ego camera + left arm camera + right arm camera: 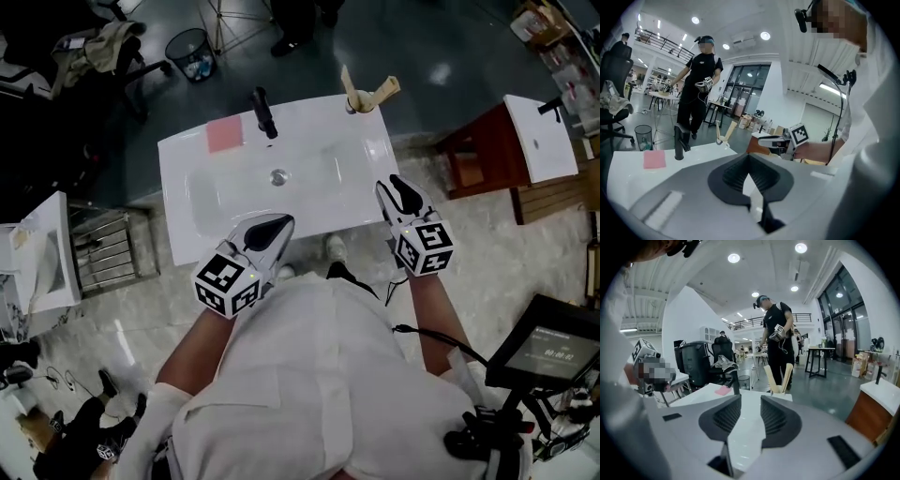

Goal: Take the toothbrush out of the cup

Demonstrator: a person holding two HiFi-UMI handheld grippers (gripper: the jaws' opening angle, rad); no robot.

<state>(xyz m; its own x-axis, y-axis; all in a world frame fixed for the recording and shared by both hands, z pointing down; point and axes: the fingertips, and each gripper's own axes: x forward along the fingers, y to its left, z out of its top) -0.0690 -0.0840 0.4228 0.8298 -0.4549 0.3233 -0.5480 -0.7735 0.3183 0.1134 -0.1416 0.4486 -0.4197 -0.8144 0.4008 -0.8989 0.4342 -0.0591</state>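
A small cup stands on the back right corner of the white sink top, with two pale wooden toothbrushes leaning apart in it. In the right gripper view the cup and the toothbrushes lie straight ahead, beyond the jaws. My right gripper hovers over the sink's front right edge, open, with nothing between its fingers. My left gripper is at the front edge near the middle, shut and empty. From the left gripper view the cup is far ahead.
A black faucet stands at the back of the basin, with a pink cloth to its left and a drain in the bowl. A wooden cabinet with another basin is at right. A person stands beyond the sink.
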